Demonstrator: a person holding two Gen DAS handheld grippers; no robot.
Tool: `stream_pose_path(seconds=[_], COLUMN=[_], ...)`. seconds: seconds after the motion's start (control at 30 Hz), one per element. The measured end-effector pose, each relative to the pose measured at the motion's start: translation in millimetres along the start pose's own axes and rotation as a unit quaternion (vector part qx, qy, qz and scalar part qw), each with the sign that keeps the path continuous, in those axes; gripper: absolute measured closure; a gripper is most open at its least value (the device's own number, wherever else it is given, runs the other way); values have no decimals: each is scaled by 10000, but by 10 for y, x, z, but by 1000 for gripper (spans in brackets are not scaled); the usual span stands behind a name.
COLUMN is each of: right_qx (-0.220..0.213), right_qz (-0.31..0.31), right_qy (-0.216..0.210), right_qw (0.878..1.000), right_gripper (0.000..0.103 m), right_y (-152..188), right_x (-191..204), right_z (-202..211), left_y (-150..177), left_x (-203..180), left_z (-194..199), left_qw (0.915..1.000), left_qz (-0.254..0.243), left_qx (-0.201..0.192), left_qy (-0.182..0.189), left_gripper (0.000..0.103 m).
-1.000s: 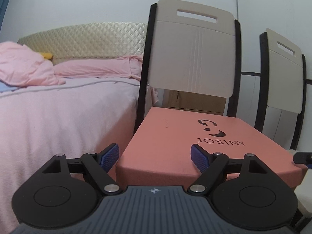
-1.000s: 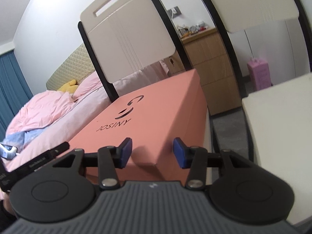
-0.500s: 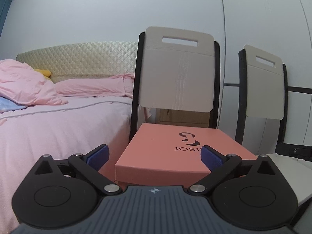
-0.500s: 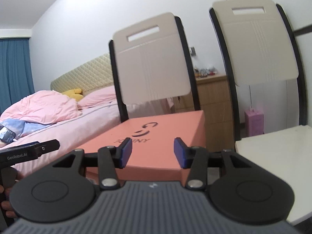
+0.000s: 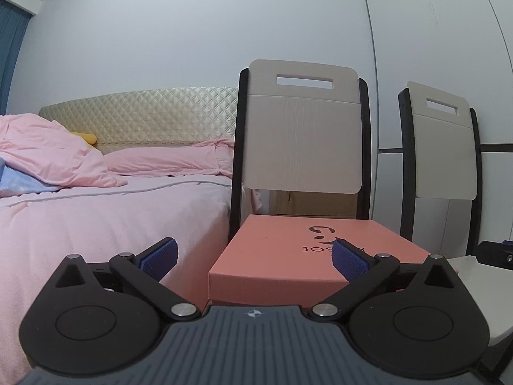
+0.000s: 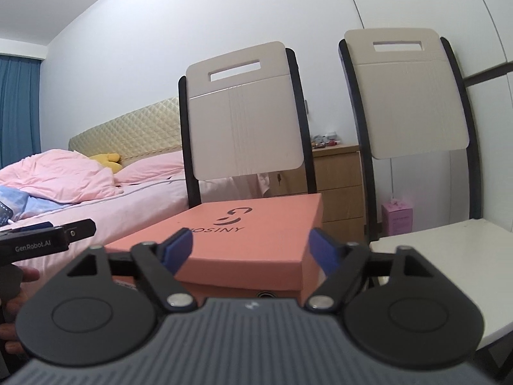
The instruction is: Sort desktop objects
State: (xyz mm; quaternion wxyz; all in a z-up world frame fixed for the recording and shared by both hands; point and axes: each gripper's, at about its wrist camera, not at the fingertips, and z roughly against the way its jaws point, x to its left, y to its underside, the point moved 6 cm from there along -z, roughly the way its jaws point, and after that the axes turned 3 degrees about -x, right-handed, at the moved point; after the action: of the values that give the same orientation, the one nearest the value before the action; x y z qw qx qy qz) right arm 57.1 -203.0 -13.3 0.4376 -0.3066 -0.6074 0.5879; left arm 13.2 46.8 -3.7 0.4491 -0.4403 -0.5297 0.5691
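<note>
A salmon-pink JOSINY shoe box (image 5: pixel 288 250) lies closed on the seat of a beige chair (image 5: pixel 301 134). It also shows in the right wrist view (image 6: pixel 256 234). My left gripper (image 5: pixel 253 258) is open and empty, held just in front of the box's near left corner. My right gripper (image 6: pixel 251 252) is open and empty, with its jaws spread in front of the box's near right corner. The left gripper's body (image 6: pixel 41 240) shows at the left of the right wrist view.
A bed with pink bedding (image 5: pixel 96 211) lies to the left of the chair. A second beige chair (image 6: pixel 410 102) with a white seat (image 6: pixel 449 250) stands to the right. A wooden dresser (image 6: pixel 340 186) and a pink carton (image 6: pixel 397 218) are behind.
Both grippers have drawn back and levelled out, so the box looks smaller and lower. Both jaws have opened wider, the right one only in the last half second.
</note>
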Motion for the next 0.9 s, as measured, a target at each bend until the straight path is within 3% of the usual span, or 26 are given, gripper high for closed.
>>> stream_pose_path(seconds=[0.07, 0.3, 0.9], right_qx=[-15, 75, 202], right_qz=[64, 45, 49], right_qy=[52, 100, 324], right_qw=[10000, 9999, 9993], right_gripper=[8, 0, 0], right_y=[5, 39, 96], right_x=[-1, -16, -66], right_z=[7, -17, -74], left_y=[36, 159, 181], left_x=[-3, 27, -2], left_z=[-25, -111, -110], left_qw=[10000, 9998, 9995], left_qz=[-20, -125, -223], left_qx=[30, 154, 67], left_qy=[19, -100, -197], left_gripper=[0, 0, 0])
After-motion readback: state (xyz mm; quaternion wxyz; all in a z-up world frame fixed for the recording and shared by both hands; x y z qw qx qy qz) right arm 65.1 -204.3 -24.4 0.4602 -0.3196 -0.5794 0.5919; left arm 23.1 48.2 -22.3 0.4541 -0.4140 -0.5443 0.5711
